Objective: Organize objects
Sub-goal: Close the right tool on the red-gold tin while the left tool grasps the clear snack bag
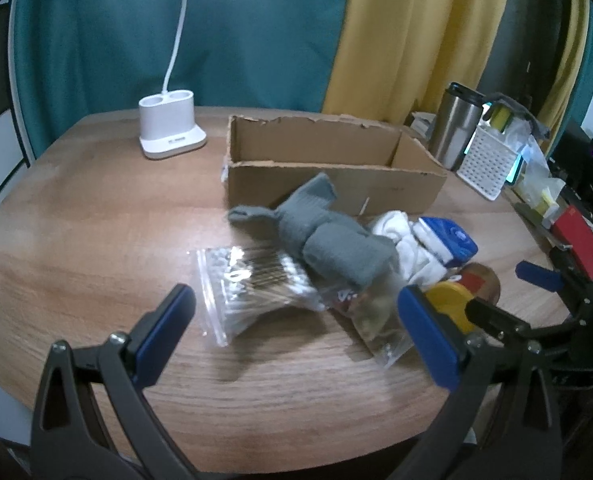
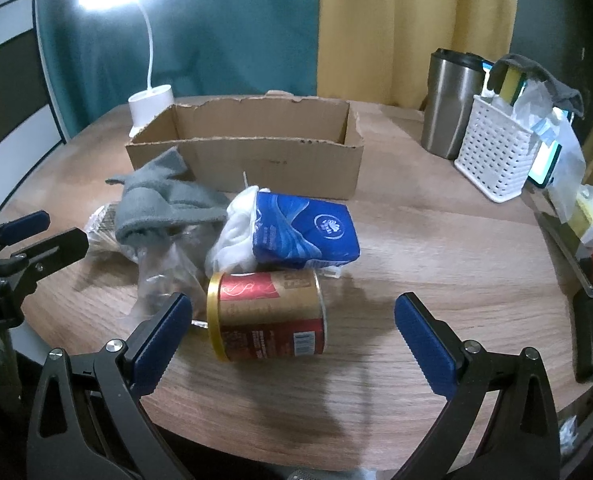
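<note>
An open cardboard box (image 1: 328,172) (image 2: 252,148) stands on the round wooden table. In front of it lies a pile: grey socks (image 1: 328,236) (image 2: 156,204), white socks (image 1: 408,248) (image 2: 236,224), a blue tissue pack (image 1: 450,238) (image 2: 302,230), a zip bag of cotton swabs (image 1: 252,288), a clear bag (image 2: 164,276) and a red-gold can (image 2: 268,316) on its side. My left gripper (image 1: 296,336) is open over the zip bag. My right gripper (image 2: 292,336) is open around the can, without touching it.
A white desk lamp base (image 1: 170,128) (image 2: 150,100) stands behind the box at the left. A steel tumbler (image 1: 454,128) (image 2: 450,100) and a white perforated basket (image 1: 488,160) (image 2: 496,156) stand at the right. A red box (image 1: 580,240) lies by the right edge.
</note>
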Action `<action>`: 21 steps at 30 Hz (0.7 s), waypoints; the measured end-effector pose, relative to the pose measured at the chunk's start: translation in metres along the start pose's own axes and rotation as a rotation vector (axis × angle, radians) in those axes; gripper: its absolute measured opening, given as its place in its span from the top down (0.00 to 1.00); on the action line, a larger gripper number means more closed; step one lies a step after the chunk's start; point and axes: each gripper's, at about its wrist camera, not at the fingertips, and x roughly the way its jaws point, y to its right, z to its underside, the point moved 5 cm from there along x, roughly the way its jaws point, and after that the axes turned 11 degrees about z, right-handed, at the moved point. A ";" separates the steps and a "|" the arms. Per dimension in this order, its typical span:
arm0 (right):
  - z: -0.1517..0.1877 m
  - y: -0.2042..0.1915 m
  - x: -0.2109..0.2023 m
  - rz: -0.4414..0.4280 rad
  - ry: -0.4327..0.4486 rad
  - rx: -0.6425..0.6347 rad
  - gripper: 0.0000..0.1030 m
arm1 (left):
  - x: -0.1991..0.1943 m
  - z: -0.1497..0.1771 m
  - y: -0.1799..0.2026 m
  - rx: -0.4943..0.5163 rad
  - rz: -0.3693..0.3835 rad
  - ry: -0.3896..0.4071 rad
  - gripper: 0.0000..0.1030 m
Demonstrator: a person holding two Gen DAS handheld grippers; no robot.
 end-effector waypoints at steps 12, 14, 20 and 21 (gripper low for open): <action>0.004 -0.002 0.015 -0.014 -0.035 0.003 0.11 | 0.009 0.000 -0.003 -0.009 -0.001 -0.023 0.01; 0.006 -0.003 0.019 -0.035 -0.051 0.002 0.29 | 0.011 0.000 -0.003 -0.009 -0.001 -0.025 0.01; 0.004 -0.002 0.014 -0.063 -0.041 -0.012 0.36 | 0.017 -0.002 0.001 -0.002 0.001 -0.038 0.01; 0.003 -0.002 0.013 -0.064 -0.036 -0.011 0.36 | 0.018 -0.003 0.002 0.001 0.002 -0.039 0.01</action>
